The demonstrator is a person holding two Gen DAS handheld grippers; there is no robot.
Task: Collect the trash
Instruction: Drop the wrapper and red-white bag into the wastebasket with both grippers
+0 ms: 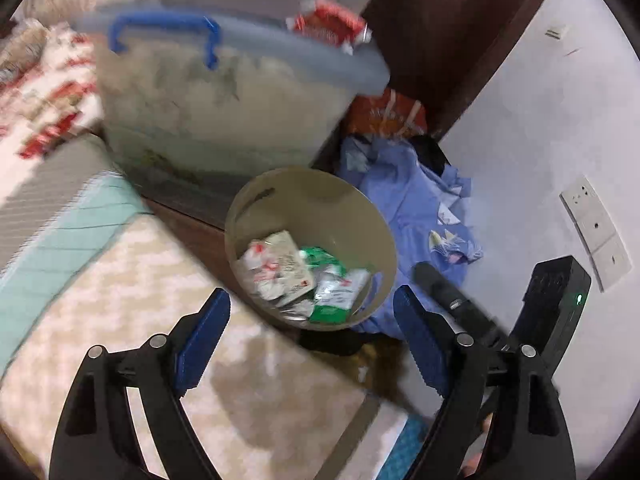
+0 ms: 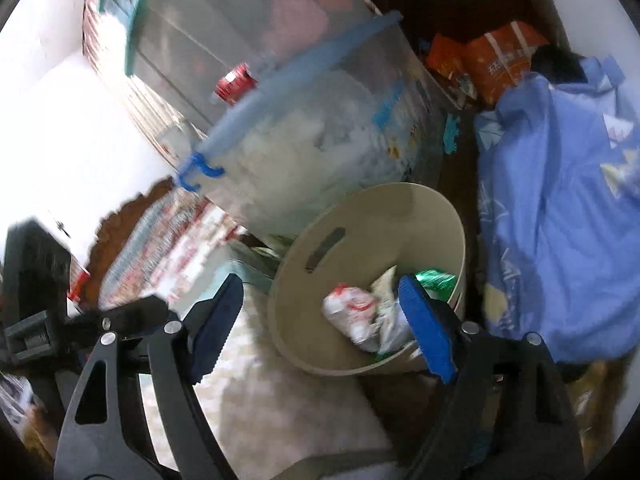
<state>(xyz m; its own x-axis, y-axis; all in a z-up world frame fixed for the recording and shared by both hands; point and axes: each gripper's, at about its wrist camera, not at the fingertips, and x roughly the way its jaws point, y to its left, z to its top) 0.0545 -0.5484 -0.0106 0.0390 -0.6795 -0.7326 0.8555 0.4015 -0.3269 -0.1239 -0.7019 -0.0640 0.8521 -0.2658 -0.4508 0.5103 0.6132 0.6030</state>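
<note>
Right wrist blur smears wrappers inside bin; tool gapes.

**Both grippers spread, nothing held**

The left black two-finger gripper with blue ribbed pads stands wide apart. The right black gripper with blue pads likewise gapes, seemingly empty, though motion blur softens the view.

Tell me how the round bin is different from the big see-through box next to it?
The round bin is beige, solid and open on top; the see-through box is cloudy-clear and has a pale blue lid with a blue handle. The bin is shorter; the box stands taller. The bin holds crumpled wrappers; the box seems to hold soft white stuff, too blurred to name. Both hold things and stand beside the bed.
</note>
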